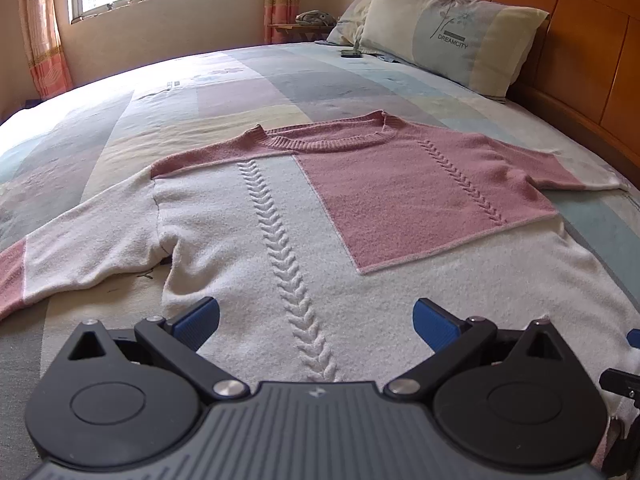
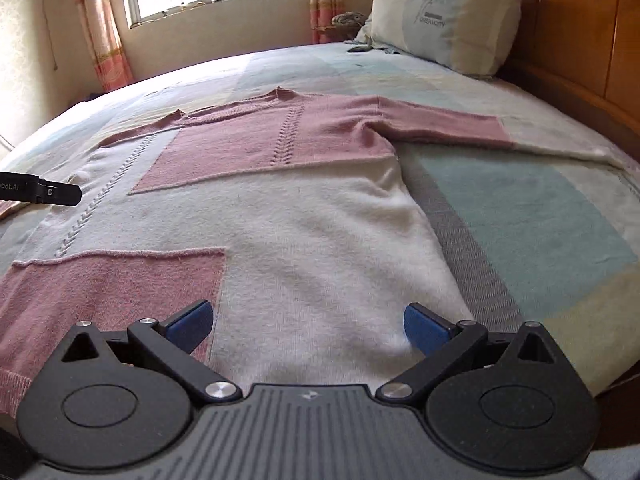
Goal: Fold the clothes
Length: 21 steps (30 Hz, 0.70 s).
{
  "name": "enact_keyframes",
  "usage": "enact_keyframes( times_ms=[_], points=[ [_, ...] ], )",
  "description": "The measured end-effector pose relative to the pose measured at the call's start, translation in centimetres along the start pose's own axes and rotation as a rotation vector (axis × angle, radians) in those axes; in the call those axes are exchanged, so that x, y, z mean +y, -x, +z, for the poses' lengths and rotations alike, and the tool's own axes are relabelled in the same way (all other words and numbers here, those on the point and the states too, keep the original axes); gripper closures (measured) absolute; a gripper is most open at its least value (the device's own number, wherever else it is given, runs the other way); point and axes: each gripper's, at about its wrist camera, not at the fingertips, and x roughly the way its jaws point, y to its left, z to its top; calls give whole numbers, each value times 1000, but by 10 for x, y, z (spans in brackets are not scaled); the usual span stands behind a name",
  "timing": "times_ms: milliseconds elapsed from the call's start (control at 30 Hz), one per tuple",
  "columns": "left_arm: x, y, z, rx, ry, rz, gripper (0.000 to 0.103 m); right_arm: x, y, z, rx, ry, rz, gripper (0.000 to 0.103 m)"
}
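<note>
Both claws (image 1: 316, 322) (image 2: 308, 324) wide over sweater (image 1: 248, 248)

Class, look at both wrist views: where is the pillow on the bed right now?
The pillow leans against the wooden headboard at the far right of both views, beyond the sweater spread flat on the bed.

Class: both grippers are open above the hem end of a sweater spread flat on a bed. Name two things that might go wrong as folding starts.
1. The sweater is thick knit; the open left gripper might pinch only the top layer, so the back could stay on the bed.
2. Both sleeves lie spread out; the right sleeve may drag or bunch if the right gripper lifts the hem first.
</note>
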Motion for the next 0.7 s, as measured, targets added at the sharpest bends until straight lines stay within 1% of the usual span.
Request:
enact_keyframes(
  times_ms=[33, 133, 200, 333, 433, 500, 600, 667, 700],
  points=[
    [0, 0, 0, 1, 0, 1, 1, 1, 5, -7, 2, 4, -6, 0],
    [1, -2, 0, 5, 0, 4, 1, 10, 17, -14, 80, 47, -25, 0],
    [1, -3, 0, 7, 1, 6, 1, 11, 19, -5, 100, 54, 13, 0],
    [1, -5, 0, 12, 1, 10, 1, 12, 2, 29, 3, 67, 38, 0],
    [3, -6, -1, 15, -1, 25, 1, 9, -27, 53, -28, 70, 43, 0],
    [5, -7, -1, 16, 1, 29, 1, 4, -52, 67, -21, 64, 53, 0],
    [7, -11, 0, 22, 4, 32, 1, -5, -88, 80, 23, 46, 45, 0],
    [7, -14, 1, 26, 3, 29, 1, -11, -100, 84, -1, 80, 8, 0],
    [6, -14, 1, 28, -3, 28, 1, -15, -104, 88, -7, 86, 11, 0]
  ],
)
